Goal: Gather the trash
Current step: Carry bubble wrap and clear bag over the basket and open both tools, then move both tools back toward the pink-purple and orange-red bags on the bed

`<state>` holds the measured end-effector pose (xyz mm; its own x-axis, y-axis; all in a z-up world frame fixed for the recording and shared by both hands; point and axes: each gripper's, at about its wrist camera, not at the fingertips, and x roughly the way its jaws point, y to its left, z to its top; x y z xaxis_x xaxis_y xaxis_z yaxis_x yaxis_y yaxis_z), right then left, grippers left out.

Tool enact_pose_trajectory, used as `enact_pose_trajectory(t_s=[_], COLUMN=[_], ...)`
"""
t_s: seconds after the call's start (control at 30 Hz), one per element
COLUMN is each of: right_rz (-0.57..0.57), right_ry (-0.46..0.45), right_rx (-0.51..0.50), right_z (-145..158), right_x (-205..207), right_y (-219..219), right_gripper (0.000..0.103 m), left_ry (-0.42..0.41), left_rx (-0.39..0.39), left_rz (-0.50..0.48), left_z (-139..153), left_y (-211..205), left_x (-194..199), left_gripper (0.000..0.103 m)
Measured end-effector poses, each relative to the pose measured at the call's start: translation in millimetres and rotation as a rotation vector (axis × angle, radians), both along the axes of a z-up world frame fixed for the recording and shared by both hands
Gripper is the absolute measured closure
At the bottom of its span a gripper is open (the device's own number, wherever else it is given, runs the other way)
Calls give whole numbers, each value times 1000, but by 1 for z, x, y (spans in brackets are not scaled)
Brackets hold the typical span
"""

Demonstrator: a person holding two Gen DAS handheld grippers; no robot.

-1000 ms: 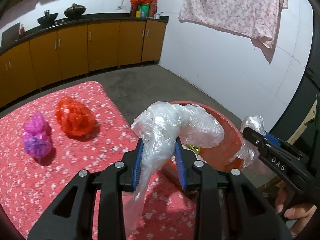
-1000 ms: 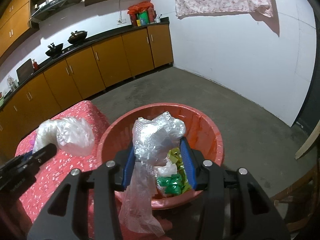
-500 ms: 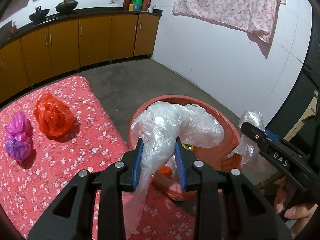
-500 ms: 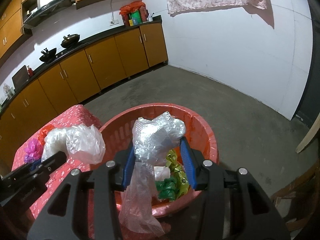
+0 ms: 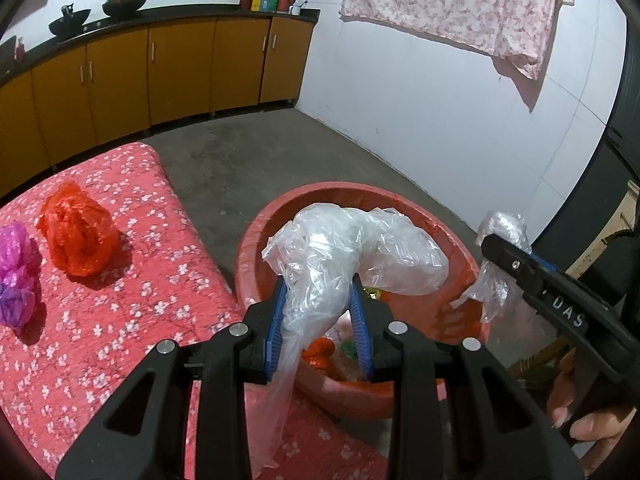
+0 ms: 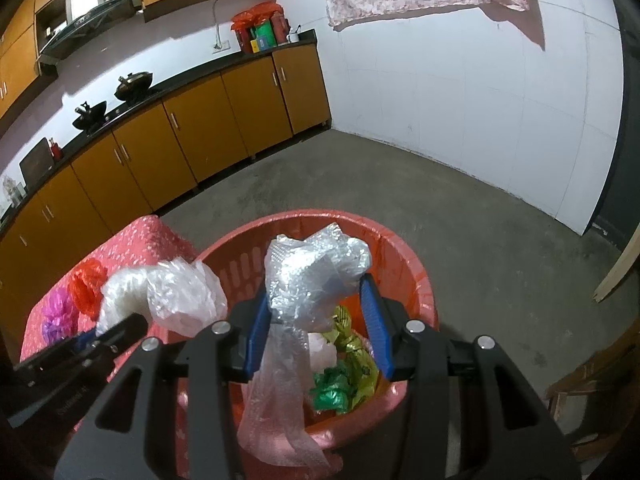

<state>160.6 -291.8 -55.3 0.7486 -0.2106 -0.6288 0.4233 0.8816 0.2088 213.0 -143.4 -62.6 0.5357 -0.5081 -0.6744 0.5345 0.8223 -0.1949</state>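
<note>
Our left gripper [image 5: 318, 306] is clamped on a clear plastic bag [image 5: 352, 256], the blue pads pressing its gathered neck while the puffed top bulges beyond them and a loose tail hangs down between the fingers. Our right gripper [image 6: 318, 312] is closed on a wad of bubble wrap [image 6: 316, 276] in the same way, its crumpled head above the pads and a long strip trailing below.

Both loads hang over the red basket [image 6: 412, 276]. In the left wrist view the bag sits above the near left part of the basket's rim, and the right gripper shows at the right edge, over the basket's right side, held by a hand [image 5: 580, 412]. In the right wrist view the bubble wrap is over the basket's middle, with the left gripper and its bag just to the left, near the rim. Inside the basket lie green and gold wrappers [image 6: 348, 376] and a pale piece beside them.

To the left of the basket is a red flowered bed [image 5: 132, 300], its edge close against the basket. On it lie a crumpled red bag [image 5: 76, 236] and, further left, a purple bag [image 5: 16, 276], well apart from both grippers. Beyond the basket the grey floor [image 6: 460, 216] lies open up to the white wall at the right and the orange cabinets [image 5: 120, 76] at the far side.
</note>
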Motion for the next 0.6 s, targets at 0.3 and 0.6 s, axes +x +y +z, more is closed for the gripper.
enact_pose_trajectory(t_s=[0.3,0.6], right_rz=[-9,-8], right_ry=[-42,-50], right_rx=[46,70], right_z=[5,1], right_x=[6,6], right_y=[-13,-15], right_gripper=[57,37], left_ry=[14,35], left_rx=[14,12], left_rz=[-19,31], left_z=[-9,-17], left_y=[-18,-3], left_x=[9,14], left_gripper=[63,39])
